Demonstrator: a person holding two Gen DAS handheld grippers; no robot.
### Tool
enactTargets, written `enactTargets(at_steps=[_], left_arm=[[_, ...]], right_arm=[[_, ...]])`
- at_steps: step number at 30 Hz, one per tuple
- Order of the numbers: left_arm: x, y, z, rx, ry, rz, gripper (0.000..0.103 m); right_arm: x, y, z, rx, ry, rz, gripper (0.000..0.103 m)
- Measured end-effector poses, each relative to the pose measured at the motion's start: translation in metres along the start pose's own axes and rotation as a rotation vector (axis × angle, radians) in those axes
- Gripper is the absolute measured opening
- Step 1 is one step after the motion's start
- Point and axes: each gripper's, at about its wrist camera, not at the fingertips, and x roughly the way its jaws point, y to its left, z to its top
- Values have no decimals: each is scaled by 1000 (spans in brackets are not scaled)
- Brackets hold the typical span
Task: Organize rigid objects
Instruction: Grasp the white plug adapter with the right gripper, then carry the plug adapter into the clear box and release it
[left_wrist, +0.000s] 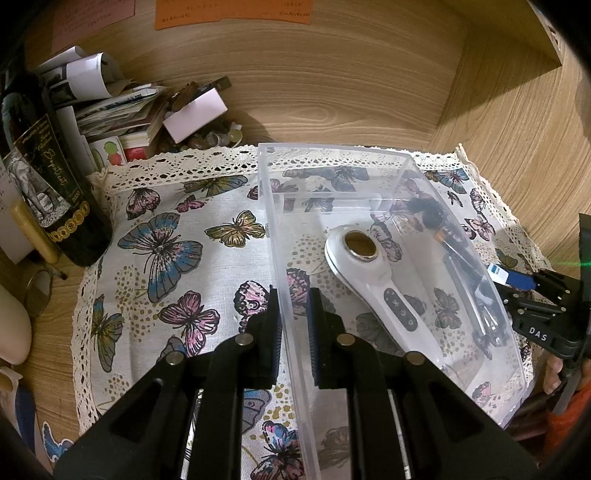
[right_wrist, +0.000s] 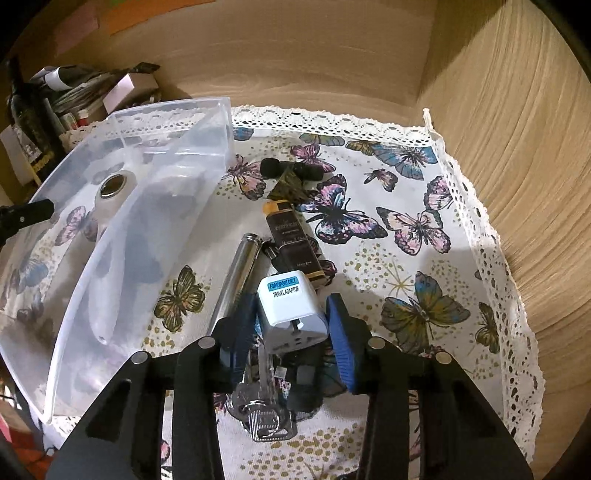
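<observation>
The left hand-held gripper (left_wrist: 294, 317) is clamped on the near-left wall of the clear bin (left_wrist: 436, 177), which holds a white handled device (left_wrist: 373, 273). Right of the bin, the right hand-held gripper (right_wrist: 291, 328) straddles a white travel adaptor (right_wrist: 290, 306), its pads not visibly pressing, beside a silver tube (right_wrist: 236, 280).

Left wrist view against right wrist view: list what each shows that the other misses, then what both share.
Only the left wrist view: the left claw shut on the clear bin's wall, and a wine bottle. Only the right wrist view: keys, a silver tube, a dark bottle, and the right claw around the travel adaptor. Both: the clear bin, the white handheld device inside, and the butterfly cloth.
</observation>
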Motion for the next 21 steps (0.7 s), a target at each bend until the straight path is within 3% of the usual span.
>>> enactTargets(at_steps=[21], left_arm=[[0, 0, 1, -1, 0, -1, 12]], right_arm=[[-50, 18, 42, -42, -182, 5, 31]])
